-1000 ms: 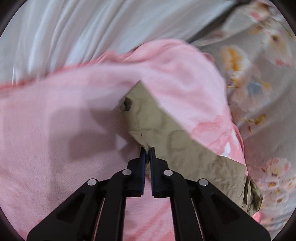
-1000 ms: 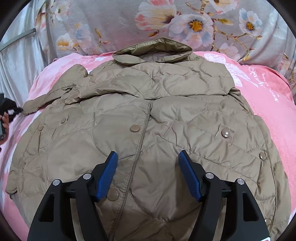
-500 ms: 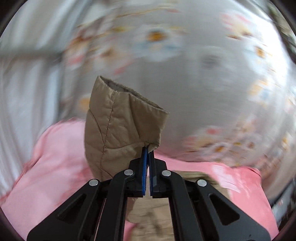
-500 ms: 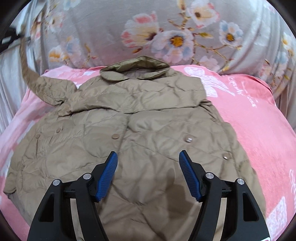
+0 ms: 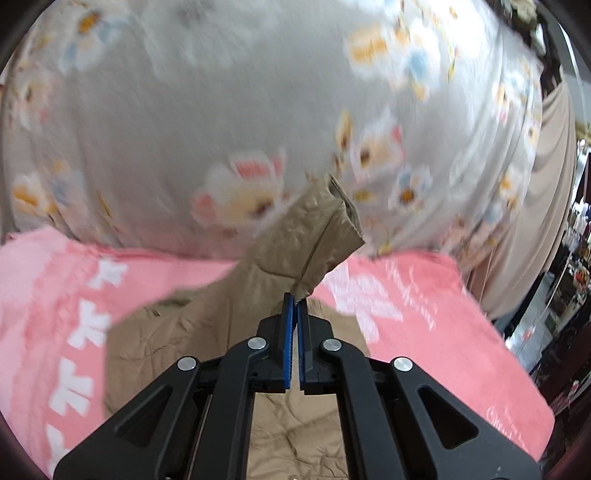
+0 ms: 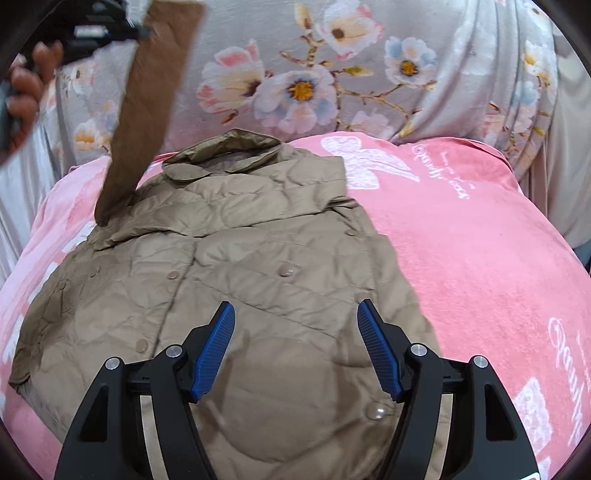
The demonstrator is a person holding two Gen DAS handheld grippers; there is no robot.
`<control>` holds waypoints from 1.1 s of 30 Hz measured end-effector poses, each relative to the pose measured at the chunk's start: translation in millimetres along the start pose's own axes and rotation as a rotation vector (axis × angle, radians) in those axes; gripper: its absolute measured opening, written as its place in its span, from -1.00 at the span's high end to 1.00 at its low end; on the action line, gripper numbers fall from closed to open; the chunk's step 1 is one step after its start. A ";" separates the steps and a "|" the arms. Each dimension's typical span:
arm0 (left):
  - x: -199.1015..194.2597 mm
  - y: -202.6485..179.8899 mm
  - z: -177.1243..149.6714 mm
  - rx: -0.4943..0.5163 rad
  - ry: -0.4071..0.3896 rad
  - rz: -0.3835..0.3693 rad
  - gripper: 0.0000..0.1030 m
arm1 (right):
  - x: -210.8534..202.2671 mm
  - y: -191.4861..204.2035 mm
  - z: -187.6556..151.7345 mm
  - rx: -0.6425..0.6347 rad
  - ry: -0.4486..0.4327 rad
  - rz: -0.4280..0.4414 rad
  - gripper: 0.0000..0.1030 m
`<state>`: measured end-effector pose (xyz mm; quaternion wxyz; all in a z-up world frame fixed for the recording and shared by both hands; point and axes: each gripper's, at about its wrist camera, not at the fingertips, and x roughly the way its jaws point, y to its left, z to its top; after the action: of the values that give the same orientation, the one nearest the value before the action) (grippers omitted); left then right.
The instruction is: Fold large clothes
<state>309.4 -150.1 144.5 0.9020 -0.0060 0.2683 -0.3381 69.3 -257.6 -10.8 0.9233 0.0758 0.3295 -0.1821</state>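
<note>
A khaki quilted jacket lies front up on a pink blanket, collar at the far end. My left gripper is shut on the cuff of the jacket's left sleeve and holds it high above the jacket. In the right wrist view that sleeve rises steeply from the jacket's shoulder to the left gripper at the top left. My right gripper is open and empty, hovering over the lower front of the jacket. The jacket's right side is folded in over its front.
A grey flowered cloth hangs behind the blanket. The pink blanket extends to the right of the jacket. Room clutter shows past the blanket's right edge in the left wrist view.
My left gripper has lifted the sleeve cuff from the blanket's left edge high into the air and swung it toward the jacket. The right gripper has pulled back slightly and stays open.
</note>
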 end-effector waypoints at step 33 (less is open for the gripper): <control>-11.0 211.2 -129.0 -0.660 0.156 -0.059 -0.70 | 105.2 -35.9 71.6 0.294 0.198 0.279 -0.36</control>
<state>367.7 41.5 -1.2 0.8178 -0.2796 0.4314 -0.2585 172.4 -339.5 -23.3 0.8817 0.2720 0.3747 -0.0903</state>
